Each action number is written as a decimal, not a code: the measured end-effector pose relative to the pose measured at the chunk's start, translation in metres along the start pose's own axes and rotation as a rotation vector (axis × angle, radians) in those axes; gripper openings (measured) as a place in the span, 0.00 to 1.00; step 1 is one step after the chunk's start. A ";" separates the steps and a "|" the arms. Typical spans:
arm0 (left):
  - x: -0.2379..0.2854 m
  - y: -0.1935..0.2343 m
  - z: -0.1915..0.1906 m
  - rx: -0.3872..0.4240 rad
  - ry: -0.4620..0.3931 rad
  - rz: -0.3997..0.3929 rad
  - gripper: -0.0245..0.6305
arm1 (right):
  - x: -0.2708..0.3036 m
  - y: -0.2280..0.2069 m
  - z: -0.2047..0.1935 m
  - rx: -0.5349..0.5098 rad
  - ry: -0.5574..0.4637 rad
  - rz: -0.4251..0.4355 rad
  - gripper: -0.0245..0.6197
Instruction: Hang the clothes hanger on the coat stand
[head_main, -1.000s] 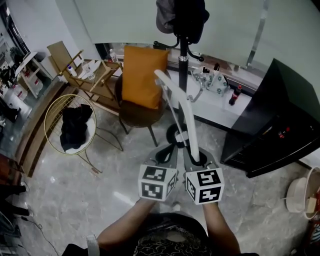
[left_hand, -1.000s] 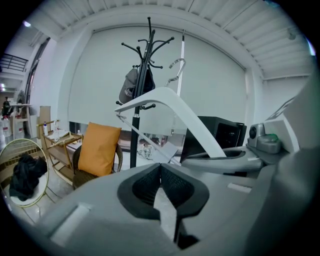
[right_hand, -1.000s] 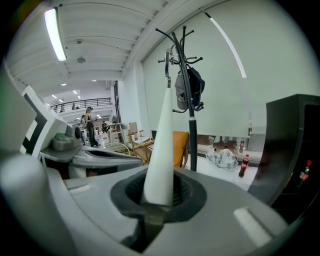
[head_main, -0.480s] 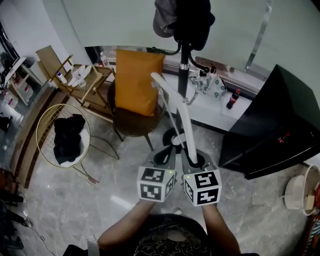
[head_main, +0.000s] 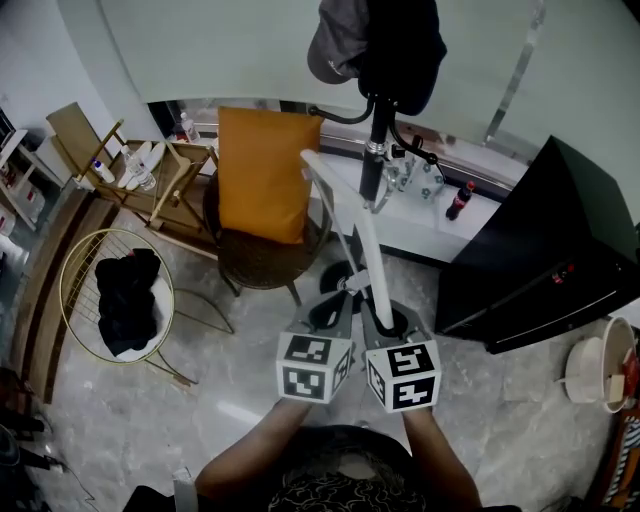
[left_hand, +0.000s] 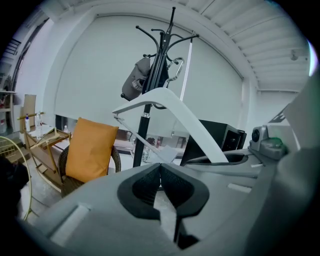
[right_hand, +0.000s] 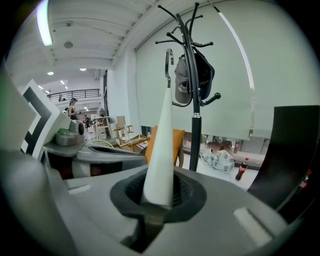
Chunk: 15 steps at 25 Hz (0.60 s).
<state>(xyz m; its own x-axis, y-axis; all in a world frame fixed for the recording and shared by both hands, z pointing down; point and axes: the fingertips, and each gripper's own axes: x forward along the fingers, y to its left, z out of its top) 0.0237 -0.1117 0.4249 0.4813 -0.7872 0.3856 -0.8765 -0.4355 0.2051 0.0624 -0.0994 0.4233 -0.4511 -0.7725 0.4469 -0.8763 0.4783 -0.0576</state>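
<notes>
The coat stand (head_main: 373, 165) is looming larger at upper centre of the head view than a second ago, while the chair with the orange cushion (head_main: 262, 172) is drifting left. At lower centre, the right gripper (head_main: 388, 322) is clamping one end of the white clothes hanger (head_main: 362, 230), which is slanting up toward the stand with its hook not yet on a peg. Just left of it, the left gripper (head_main: 335, 315) is holding its jaws together on nothing.
</notes>
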 end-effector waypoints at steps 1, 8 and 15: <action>0.000 0.005 0.001 -0.002 -0.002 -0.005 0.05 | 0.004 0.003 0.001 -0.001 0.002 -0.004 0.09; -0.002 0.036 0.012 0.001 -0.013 -0.038 0.05 | 0.029 0.021 0.013 0.000 0.008 -0.025 0.09; -0.003 0.061 0.013 0.009 -0.007 -0.077 0.05 | 0.050 0.032 0.020 0.009 0.014 -0.063 0.09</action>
<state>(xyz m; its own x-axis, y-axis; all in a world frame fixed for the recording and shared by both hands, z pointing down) -0.0309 -0.1415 0.4243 0.5470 -0.7544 0.3628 -0.8370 -0.4985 0.2255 0.0079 -0.1310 0.4259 -0.3924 -0.7952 0.4622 -0.9045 0.4250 -0.0367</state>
